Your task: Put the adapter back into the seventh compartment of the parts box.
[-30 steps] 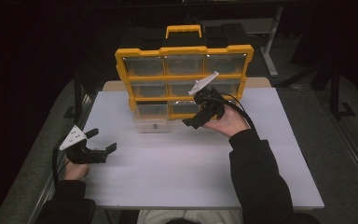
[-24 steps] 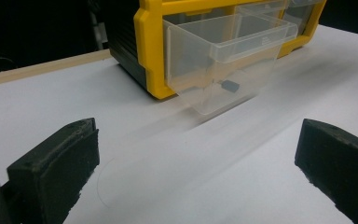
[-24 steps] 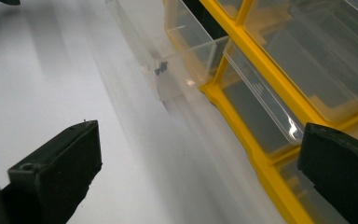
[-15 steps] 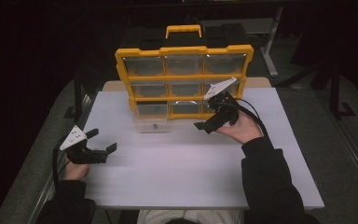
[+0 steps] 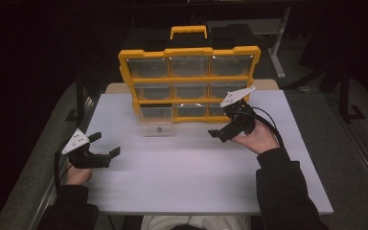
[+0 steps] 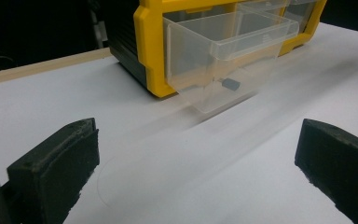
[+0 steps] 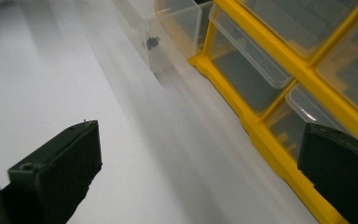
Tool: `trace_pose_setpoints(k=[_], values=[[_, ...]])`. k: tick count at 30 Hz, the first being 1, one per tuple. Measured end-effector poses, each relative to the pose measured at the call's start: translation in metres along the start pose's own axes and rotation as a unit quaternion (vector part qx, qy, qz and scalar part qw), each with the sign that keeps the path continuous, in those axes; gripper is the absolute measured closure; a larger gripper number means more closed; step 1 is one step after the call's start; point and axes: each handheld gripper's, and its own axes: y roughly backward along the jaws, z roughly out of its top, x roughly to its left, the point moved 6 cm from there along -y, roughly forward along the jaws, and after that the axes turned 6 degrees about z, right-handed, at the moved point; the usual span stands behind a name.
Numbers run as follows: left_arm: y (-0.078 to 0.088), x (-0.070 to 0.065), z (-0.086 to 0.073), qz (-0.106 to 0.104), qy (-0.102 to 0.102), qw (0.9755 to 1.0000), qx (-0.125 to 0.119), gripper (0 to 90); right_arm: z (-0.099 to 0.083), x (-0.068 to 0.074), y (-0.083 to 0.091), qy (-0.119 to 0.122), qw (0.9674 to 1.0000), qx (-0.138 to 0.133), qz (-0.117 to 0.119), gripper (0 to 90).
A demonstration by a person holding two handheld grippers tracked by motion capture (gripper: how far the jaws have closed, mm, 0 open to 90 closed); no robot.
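Observation:
A yellow organizer (image 5: 188, 79) with clear drawers stands upright at the back of the white table (image 5: 196, 167). Its bottom-left drawer (image 5: 156, 125) is pulled out, and a small dark part (image 6: 230, 84) lies inside it. The same drawer (image 7: 156, 28) and dark part (image 7: 152, 43) appear in the right gripper view. My left gripper (image 5: 106, 145) rests open near the table's left edge, aimed at the drawer. My right gripper (image 5: 221, 130) hangs open in front of the organizer's bottom-right corner, empty.
The organizer has a yellow carry handle (image 5: 188, 31) on top. A dark floor and metal frame legs (image 5: 281, 43) surround the table. Bare white tabletop spreads between the two grippers and toward the near edge.
My right gripper has drawn back from the organizer's lower middle drawers, moving right and down toward the table. The left gripper has stayed in place.

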Motion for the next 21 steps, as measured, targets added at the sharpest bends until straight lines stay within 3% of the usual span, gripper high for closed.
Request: trace_pose_setpoints(k=[21], values=[[0.000,0.000,0.000,0.001,-0.001,1.0000,0.001,0.0,-0.048,-0.008,0.014,-0.044,0.9985,-0.031,-0.004,0.0]])
